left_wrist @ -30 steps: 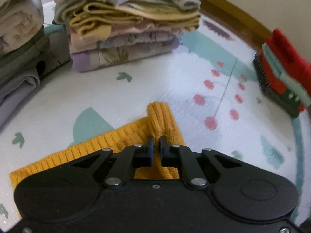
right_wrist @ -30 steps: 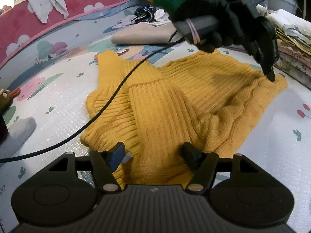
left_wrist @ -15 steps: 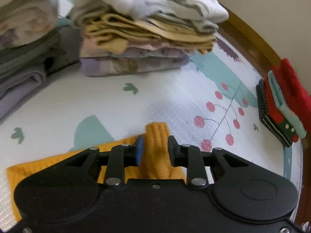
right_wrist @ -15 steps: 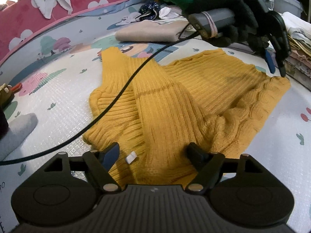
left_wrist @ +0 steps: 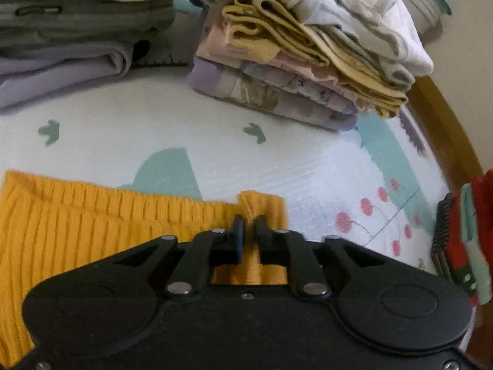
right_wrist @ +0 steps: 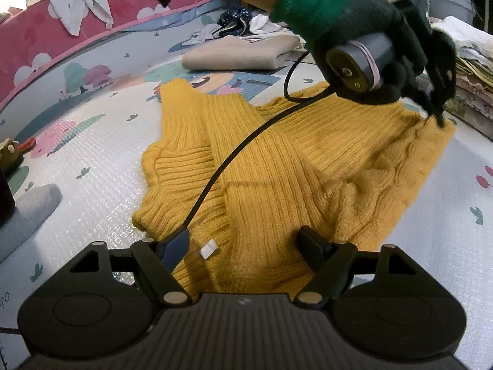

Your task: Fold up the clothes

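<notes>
A mustard-yellow ribbed sweater (right_wrist: 277, 169) lies spread on the patterned play mat (right_wrist: 92, 166), sleeves folded across its body. In the left wrist view its far corner (left_wrist: 77, 222) shows, with a bunched cuff. My left gripper (left_wrist: 248, 225) is closing, its pads pinching that cuff. The right wrist view shows the same gripper (right_wrist: 436, 114) at the sweater's far right corner, held by a black-gloved hand (right_wrist: 369, 30). My right gripper (right_wrist: 243, 243) stands open over the sweater's near edge beside a white tag (right_wrist: 209, 248), its pads touching nothing.
A stack of folded clothes (left_wrist: 295, 61) and a grey-lilac pile (left_wrist: 61, 46) stand just beyond the left gripper. A red, teal and striped folded item (left_wrist: 468, 231) lies to the right. A beige folded garment (right_wrist: 240, 55) and a pink barrier (right_wrist: 46, 30) lie farther off. A black cable (right_wrist: 234, 160) crosses the sweater.
My left gripper opened for a moment, then closed on the cuff again while rolling; the folded stack swung right in its view. My right jaws spread a little wider.
</notes>
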Motion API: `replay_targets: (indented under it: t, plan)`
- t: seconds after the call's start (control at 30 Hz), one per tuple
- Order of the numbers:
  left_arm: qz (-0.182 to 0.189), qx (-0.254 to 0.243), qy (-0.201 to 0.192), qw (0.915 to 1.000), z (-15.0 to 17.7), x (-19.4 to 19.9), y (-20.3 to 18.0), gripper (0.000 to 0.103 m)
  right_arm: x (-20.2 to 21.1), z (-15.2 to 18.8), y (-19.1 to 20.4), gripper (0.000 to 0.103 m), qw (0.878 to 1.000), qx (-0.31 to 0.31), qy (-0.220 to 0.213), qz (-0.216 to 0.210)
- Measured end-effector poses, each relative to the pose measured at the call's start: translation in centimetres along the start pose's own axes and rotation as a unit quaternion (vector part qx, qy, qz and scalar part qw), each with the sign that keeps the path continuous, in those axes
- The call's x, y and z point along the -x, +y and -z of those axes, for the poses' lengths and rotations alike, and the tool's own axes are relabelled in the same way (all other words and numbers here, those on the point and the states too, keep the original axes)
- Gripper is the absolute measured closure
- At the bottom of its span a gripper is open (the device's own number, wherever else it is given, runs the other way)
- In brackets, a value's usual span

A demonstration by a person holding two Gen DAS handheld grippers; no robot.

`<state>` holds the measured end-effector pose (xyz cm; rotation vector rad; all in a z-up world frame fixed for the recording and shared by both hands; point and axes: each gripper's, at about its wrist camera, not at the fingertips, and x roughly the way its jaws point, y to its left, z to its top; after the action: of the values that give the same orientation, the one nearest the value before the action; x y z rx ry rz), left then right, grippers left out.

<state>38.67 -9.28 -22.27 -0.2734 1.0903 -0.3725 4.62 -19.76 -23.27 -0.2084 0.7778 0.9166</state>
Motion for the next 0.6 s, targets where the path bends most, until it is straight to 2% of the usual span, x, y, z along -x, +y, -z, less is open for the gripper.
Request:
replay_targets:
  t: [0.03,0.13,0.2,0.27,0.3,0.37,0.43,0.5,0.57,0.6]
  plan:
    - [0.001,-0.005,0.009,0.9999,-0.4,0.0,0.0,0.089,0.0,0.0,0.0,0.025,1.0,0.0,0.0,0.0]
    - [-0.008,-0.062,0.01,0.998,-1.1,1.2,-0.7,0.068,0.0,0.0,0.0,0.025,1.0,0.0,-0.001,0.0]
    - [-0.011,-0.14,0.0,0.9901,-1.1,2.3,-1.8,0.068,0.0,0.0,0.0,0.024,1.0,0.0,-0.001,0.0]
    - [-0.006,-0.232,-0.004,0.9726,-0.8,3.0,-3.3,0.068,0.0,0.1,0.1,0.024,1.0,0.0,-0.001,0.0]
    - [0.002,-0.276,0.0,0.9611,-0.5,3.1,-4.0,0.068,-0.1,0.1,0.1,0.024,1.0,0.0,-0.001,0.0]
    - [-0.015,-0.33,0.017,0.9436,0.7,1.7,-4.5,0.081,-0.1,0.0,0.1,0.024,1.0,0.0,-0.001,0.0]
    - [-0.034,-0.38,0.035,0.9238,1.9,0.1,-4.8,0.088,-0.1,0.0,0.1,0.024,1.0,0.0,0.0,0.0]
    - [-0.034,-0.344,0.018,0.9383,2.0,-0.3,-4.4,0.087,0.0,0.1,0.2,0.024,1.0,0.0,0.001,0.001]
    - [-0.039,-0.256,0.024,0.9656,1.0,-0.4,-3.8,0.087,-0.1,0.1,0.3,0.022,1.0,0.001,0.002,0.001]
    - [-0.044,-0.245,0.026,0.9682,1.0,-0.3,-3.9,0.087,-0.1,0.1,0.3,0.02,1.0,0.001,0.002,0.002]
